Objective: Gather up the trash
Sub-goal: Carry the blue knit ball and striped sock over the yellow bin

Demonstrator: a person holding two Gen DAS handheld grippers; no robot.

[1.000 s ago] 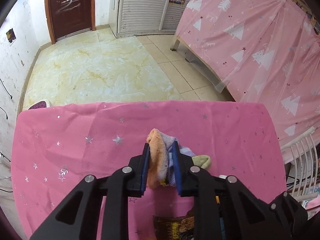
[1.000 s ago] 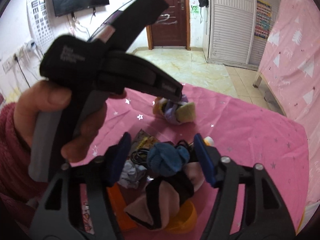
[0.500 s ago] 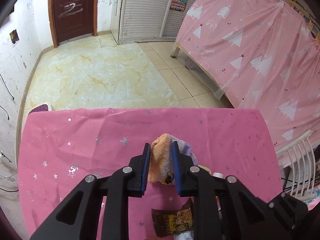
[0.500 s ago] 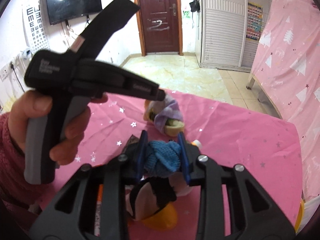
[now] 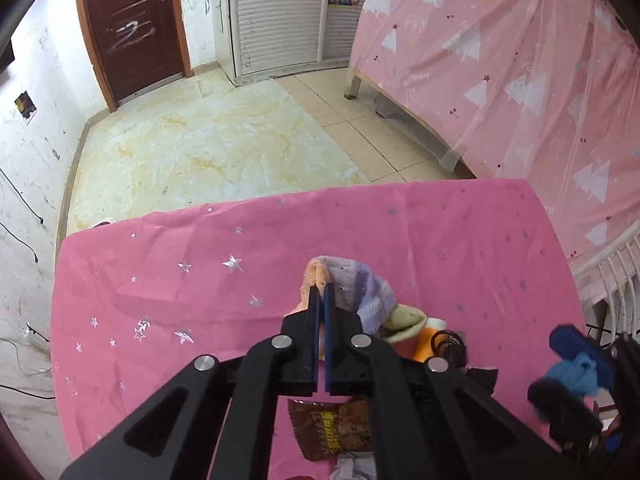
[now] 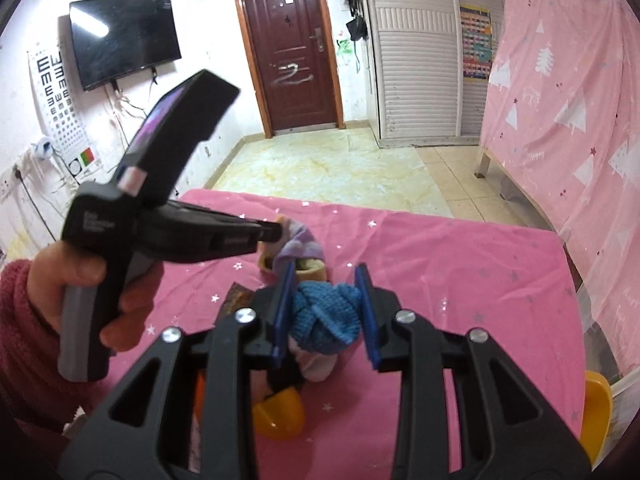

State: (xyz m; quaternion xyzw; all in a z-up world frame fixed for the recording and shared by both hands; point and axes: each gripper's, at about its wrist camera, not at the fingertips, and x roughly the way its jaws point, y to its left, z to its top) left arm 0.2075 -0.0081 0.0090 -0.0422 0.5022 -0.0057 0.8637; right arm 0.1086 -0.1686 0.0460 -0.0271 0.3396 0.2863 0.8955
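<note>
We pinch the pastel sock bundle (image 5: 362,294) by a thin fold in our fully closed left gripper (image 5: 321,298) above the pink tablecloth (image 5: 160,280), while our right gripper (image 6: 325,314) clamps the blue knitted ball (image 6: 326,316); a snack wrapper (image 5: 334,430) and orange cup (image 6: 278,416) lie below.

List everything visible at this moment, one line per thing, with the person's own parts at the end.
tablecloth: 1, pink with silver stars, over the table
fuzzy sock bundle: 1, orange, lilac and pale green, mid-table, at the left fingertips
knit sock ball: 1, blue, between the right pads
snack wrapper: 1, brown, near edge
orange cup: 1, under the right gripper
door: 1, dark brown, far wall
TV: 1, black, wall
left gripper: black, shut
right gripper: black, shut on the ball
hand: 1, red sleeve
</note>
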